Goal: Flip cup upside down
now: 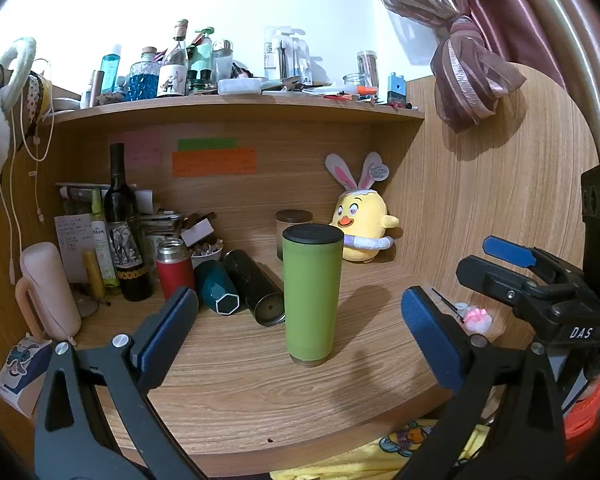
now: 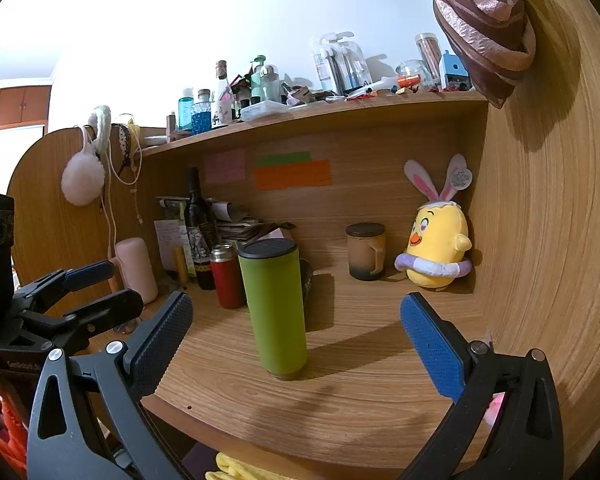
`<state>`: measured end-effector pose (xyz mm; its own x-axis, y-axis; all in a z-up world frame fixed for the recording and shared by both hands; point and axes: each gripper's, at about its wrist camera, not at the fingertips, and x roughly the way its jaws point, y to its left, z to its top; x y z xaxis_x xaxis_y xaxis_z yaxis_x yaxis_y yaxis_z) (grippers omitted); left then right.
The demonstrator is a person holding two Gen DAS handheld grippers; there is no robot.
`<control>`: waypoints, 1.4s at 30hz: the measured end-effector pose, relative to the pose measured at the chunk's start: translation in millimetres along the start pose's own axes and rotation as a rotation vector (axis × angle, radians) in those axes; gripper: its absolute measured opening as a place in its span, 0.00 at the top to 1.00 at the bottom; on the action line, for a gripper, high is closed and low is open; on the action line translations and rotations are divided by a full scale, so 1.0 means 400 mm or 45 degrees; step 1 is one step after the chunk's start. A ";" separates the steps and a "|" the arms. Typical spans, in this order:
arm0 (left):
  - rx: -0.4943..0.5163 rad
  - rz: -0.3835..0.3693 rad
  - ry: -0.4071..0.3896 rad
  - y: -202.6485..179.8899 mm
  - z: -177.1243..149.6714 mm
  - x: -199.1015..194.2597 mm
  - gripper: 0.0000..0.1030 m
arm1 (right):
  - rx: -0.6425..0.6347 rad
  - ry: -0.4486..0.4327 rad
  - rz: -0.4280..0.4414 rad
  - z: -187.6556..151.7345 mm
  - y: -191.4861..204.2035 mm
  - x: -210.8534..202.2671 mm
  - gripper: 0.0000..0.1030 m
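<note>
A tall green cup [image 1: 310, 296] with a black end on top and a tan band at the bottom stands upright on the wooden desk [image 1: 260, 392]. My left gripper [image 1: 300, 332] is open and empty, its blue pads on either side of the cup but nearer the camera, not touching it. In the right wrist view the same cup [image 2: 274, 308] stands left of centre. My right gripper [image 2: 296, 340] is open and empty, short of the cup. The right gripper also shows at the right edge of the left wrist view [image 1: 512, 264].
Left of the cup lie a black flask [image 1: 256, 292] and a teal cup [image 1: 220, 288] on their sides, beside a red flask [image 1: 174, 268] and a wine bottle [image 1: 122, 232]. A brown mug [image 2: 366, 250] and a yellow plush chick [image 2: 436, 248] stand behind. A crowded shelf [image 1: 236, 104] hangs overhead.
</note>
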<state>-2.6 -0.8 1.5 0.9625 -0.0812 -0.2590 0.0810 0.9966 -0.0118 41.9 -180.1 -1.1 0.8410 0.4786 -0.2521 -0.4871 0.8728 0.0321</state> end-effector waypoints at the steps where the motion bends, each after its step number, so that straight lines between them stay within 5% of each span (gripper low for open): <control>1: 0.001 0.001 0.000 0.000 0.000 0.000 0.00 | -0.003 0.001 0.001 0.000 0.001 0.000 0.00; 42: 0.012 -0.018 -0.017 -0.018 0.006 -0.017 0.00 | -0.023 0.001 0.010 0.000 0.019 0.002 0.00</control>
<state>-8.9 -7.5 5.8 0.9646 -0.0954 -0.2459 0.0969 0.9953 -0.0062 38.8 -172.9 -1.1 0.8371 0.4851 -0.2527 -0.4977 0.8672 0.0163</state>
